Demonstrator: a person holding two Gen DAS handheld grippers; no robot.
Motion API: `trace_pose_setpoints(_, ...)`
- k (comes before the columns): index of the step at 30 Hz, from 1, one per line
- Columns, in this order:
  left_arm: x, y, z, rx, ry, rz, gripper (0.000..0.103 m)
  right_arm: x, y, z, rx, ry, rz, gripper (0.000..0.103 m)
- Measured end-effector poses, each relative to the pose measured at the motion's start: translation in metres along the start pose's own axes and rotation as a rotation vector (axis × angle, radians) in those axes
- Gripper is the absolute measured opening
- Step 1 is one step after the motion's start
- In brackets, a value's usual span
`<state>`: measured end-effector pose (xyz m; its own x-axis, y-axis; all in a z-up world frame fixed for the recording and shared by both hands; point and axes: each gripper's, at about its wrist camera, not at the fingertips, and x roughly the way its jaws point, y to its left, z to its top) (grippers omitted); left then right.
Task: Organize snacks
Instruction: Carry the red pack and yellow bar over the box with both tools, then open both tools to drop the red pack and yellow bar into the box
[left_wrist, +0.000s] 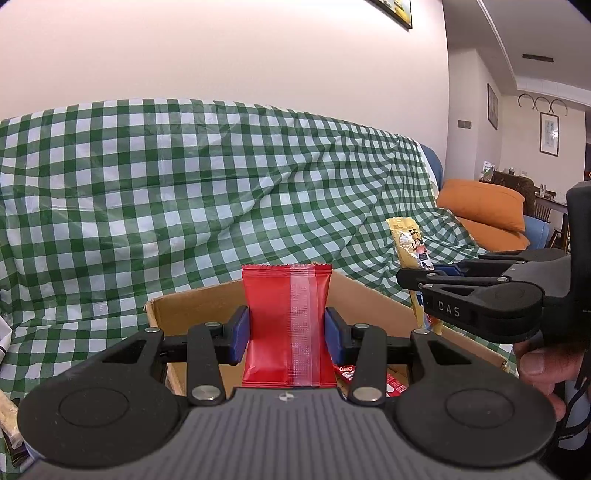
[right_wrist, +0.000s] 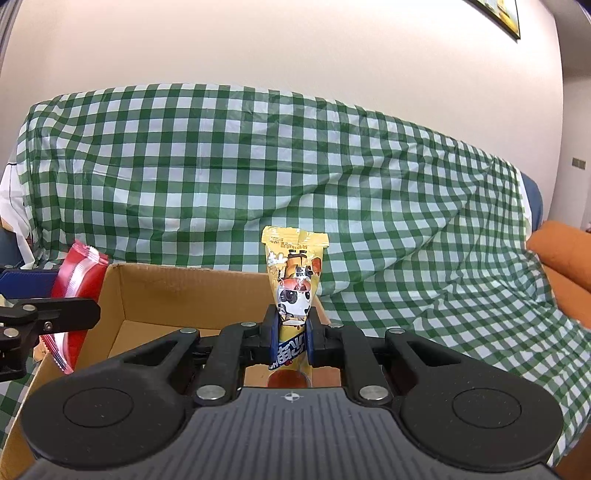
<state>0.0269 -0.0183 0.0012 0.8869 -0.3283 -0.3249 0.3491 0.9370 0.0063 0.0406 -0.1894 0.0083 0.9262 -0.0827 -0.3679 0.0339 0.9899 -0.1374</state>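
My left gripper (left_wrist: 287, 334) is shut on a red snack packet (left_wrist: 284, 314), held upright above the open cardboard box (left_wrist: 192, 306). My right gripper (right_wrist: 291, 341) is shut on a yellow snack packet (right_wrist: 295, 269) with a cartoon cow, also upright over the box (right_wrist: 177, 291). In the left wrist view the right gripper (left_wrist: 424, 280) comes in from the right with the yellow packet (left_wrist: 408, 240). In the right wrist view the left gripper's finger (right_wrist: 55, 308) and the red packet (right_wrist: 75, 277) show at the left. Red wrapped snacks (left_wrist: 391, 386) lie inside the box.
A green and white checked cloth (left_wrist: 184, 184) covers the sofa behind the box. An orange cushion (left_wrist: 484, 206) lies at the far right. A dining chair and table stand in the back right room.
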Motion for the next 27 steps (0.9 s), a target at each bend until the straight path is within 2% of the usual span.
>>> trace_pose_setpoints(14, 0.0002, 0.0001, 0.0012, -0.006, -0.003, -0.013, 0.048, -0.0064, 0.0000, 0.0007, -0.042, -0.044, -0.002, 0.014)
trace_pose_setpoints(17, 0.0010, 0.0003, 0.0007, -0.016, 0.007, -0.027, 0.055, -0.0062, 0.0004, 0.0009, -0.046, -0.048, 0.001, 0.015)
trace_pose_setpoints(19, 0.0001, -0.0007, 0.0012, -0.007, 0.000, -0.016, 0.055, -0.0064, 0.0013, 0.0005, -0.054, -0.051, -0.007, 0.025)
trace_pose_setpoints(21, -0.0002, 0.0009, 0.0016, -0.015, -0.001, -0.014, 0.055, -0.0076, 0.0019, 0.0005, -0.055, -0.057, -0.014, 0.043)
trace_pose_setpoints(23, -0.0009, 0.0024, 0.0018, -0.017, -0.002, -0.006, 0.055, -0.0084, 0.0016, 0.0004, -0.052, -0.063, -0.024, 0.049)
trace_pose_setpoints(27, -0.0024, 0.0046, 0.0022, -0.019, 0.000, 0.003, 0.055, -0.0069, -0.0002, 0.0006, -0.040, -0.059, -0.030, 0.051)
